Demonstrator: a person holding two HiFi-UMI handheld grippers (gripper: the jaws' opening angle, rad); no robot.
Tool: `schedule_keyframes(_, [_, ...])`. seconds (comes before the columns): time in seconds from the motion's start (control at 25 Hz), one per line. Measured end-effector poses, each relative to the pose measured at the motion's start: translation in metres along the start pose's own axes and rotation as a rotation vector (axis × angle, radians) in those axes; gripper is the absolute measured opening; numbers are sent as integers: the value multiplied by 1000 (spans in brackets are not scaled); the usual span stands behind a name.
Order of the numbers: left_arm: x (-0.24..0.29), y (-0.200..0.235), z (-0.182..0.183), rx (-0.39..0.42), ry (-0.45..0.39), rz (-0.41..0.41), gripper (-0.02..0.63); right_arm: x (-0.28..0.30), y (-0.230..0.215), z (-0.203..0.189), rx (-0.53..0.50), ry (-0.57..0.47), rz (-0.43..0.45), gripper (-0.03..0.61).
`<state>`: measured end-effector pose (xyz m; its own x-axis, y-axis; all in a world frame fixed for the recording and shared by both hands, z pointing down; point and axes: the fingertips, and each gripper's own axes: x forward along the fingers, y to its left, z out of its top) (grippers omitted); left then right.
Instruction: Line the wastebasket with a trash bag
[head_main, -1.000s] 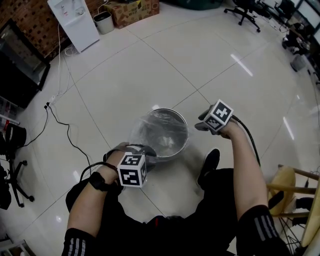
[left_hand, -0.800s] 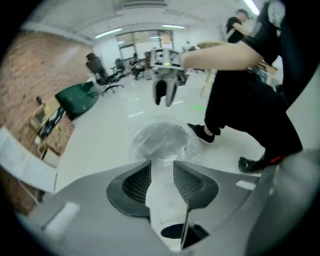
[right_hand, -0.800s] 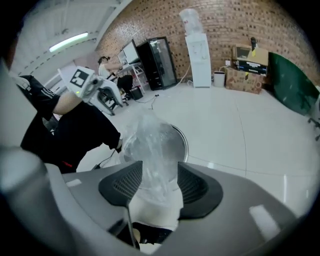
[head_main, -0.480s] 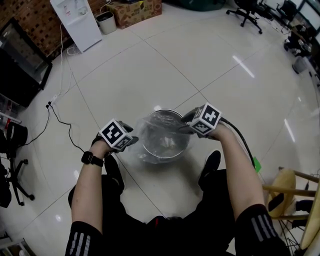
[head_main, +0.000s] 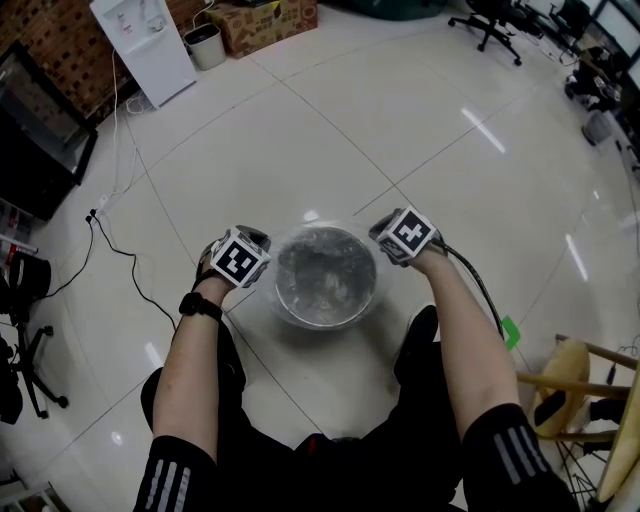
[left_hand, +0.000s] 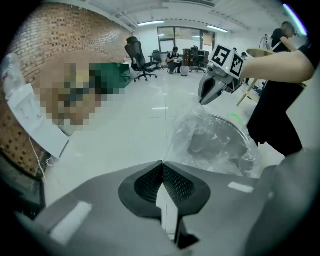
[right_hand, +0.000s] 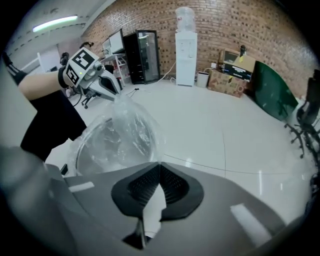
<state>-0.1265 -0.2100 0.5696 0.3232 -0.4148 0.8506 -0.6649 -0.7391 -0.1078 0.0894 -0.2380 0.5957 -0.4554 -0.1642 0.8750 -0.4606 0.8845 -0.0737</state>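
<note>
**A:** Where is the wastebasket?

**B:** The wastebasket stands on the floor just in front of the person's knees. It is round with a shiny rim. The trash bag is thin, clear, crinkled film. It sags into the basket and drapes over the rim.

**A:** And the fingers?

**B:** Both pairs are clenched. The left gripper has its ribbed black fingers pressed together on the bag's edge at the basket's left side. The right gripper pinches the edge at the opposite side. Each gripper view shows the other gripper nipping a raised peak of film.

**A:** What is in the way?

**B:** A black shoe sits just beside the basket on the near right. A dark cable snakes over the tiles to the left, apart from the basket. A wooden stool stands off to the right, with a small green scrap between it and the shoe.

**A:** And farther out?

**B:** A white water dispenser, a small bin and a cardboard box line the brick wall. An office chair is well apart.

**A:** How much room is there to move?

**B:** A wide stretch of glossy white tile runs from the basket's far side to that wall.
</note>
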Motion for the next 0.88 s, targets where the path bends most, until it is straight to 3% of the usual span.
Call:
schedule_keyframes(0.24, [45, 23, -12, -32, 48, 23, -6, 40, -32, -8, 35, -27, -60, 6])
schedule_keyframes(0.4, [72, 21, -32, -62, 98, -22, -6, 67, -38, -40, 113, 50, -31, 6])
schedule_keyframes(0.52, [85, 9, -36, -90, 95, -97, -5, 79, -36, -51, 120, 74, -4, 6])
schedule_keyframes(0.68, [99, 2, -50, -115, 134, -138, 0, 97, -25, -69, 158, 105, 72, 6])
schedule_keyframes(0.88, [106, -6, -69, -179, 151, -176, 82, 94, -17, -84, 252, 101, 116, 31])
